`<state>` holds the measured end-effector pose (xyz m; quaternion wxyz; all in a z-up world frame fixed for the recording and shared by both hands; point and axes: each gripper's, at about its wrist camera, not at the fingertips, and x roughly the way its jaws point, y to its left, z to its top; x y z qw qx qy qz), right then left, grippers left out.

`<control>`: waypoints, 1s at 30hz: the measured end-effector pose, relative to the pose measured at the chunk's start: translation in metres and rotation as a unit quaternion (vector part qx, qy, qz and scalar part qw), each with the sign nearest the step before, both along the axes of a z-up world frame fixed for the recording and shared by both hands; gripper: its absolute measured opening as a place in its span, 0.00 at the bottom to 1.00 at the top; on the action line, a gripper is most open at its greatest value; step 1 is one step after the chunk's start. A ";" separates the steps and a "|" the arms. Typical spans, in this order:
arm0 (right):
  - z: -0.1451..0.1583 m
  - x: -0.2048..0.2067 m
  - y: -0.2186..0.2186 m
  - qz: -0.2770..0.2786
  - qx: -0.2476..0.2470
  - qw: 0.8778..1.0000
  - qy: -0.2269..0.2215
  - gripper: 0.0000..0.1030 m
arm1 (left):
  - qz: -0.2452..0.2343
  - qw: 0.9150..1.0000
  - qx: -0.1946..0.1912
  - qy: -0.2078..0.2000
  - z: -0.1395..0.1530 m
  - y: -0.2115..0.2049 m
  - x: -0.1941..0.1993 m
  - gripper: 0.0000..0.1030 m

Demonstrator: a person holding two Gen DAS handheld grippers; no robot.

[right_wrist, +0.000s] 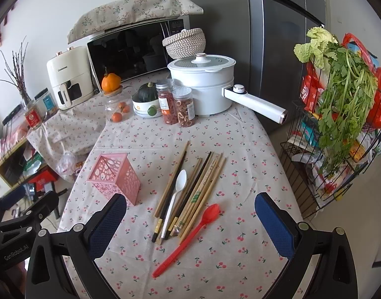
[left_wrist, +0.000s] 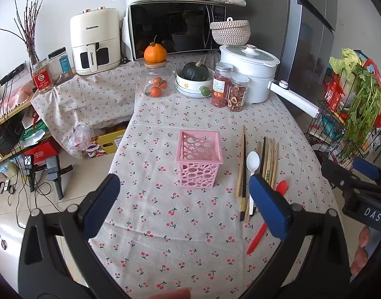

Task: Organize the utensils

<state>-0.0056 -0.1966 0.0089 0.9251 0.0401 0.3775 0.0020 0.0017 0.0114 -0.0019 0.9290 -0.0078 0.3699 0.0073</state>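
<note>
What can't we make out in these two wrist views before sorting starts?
- Pink basket inside: its floor is hidden by its own walls in both views.
- Chopsticks: exact count unclear; they overlap, and in the left wrist view the left tongs' finger covers some.
- Red spoon: partly behind that finger in the left wrist view.
- Jar labels: too small to read.
- Right tongs: open, nothing between.

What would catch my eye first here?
Probably the pink basket standing empty in the middle of the cherry-print tablecloth, with chopsticks, a white spoon and a red spoon spread beside it. Behind sit a white pot and a microwave.
</note>
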 end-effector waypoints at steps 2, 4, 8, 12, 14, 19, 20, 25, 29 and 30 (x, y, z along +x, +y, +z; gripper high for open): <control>0.000 0.000 0.000 -0.001 -0.001 1.000 0.000 1.00 | 0.001 1.000 0.000 0.000 0.000 0.000 0.000 0.99; 0.001 0.000 0.000 -0.001 0.000 1.000 0.000 1.00 | 0.000 1.000 0.001 -0.001 0.000 0.000 0.000 0.99; 0.002 0.000 0.000 -0.001 -0.002 1.000 -0.003 1.00 | 0.001 1.000 0.003 -0.002 0.001 0.000 -0.001 0.99; 0.003 0.000 0.000 -0.002 0.000 1.000 -0.004 1.00 | 0.002 1.000 0.003 -0.003 0.002 0.000 -0.002 0.99; 0.003 0.000 0.000 -0.002 -0.002 1.000 -0.004 1.00 | 0.001 1.000 0.002 -0.004 0.002 0.001 -0.002 0.99; 0.003 0.000 0.000 -0.001 -0.001 1.000 -0.004 1.00 | 0.002 1.000 0.002 -0.003 0.003 0.000 -0.001 0.99; 0.003 0.000 0.001 -0.001 -0.001 1.000 -0.004 1.00 | 0.002 1.000 0.002 -0.003 0.003 0.000 -0.002 0.99; 0.002 0.000 0.001 -0.002 -0.001 1.000 -0.004 1.00 | 0.002 1.000 0.003 -0.003 0.004 0.000 -0.002 0.99; 0.002 0.001 0.002 -0.001 -0.001 1.000 -0.002 1.00 | 0.002 1.000 0.003 -0.003 0.005 0.000 -0.002 0.99; 0.002 0.001 0.003 -0.002 -0.001 1.000 -0.002 1.00 | 0.002 1.000 0.003 -0.004 0.004 0.000 -0.002 0.99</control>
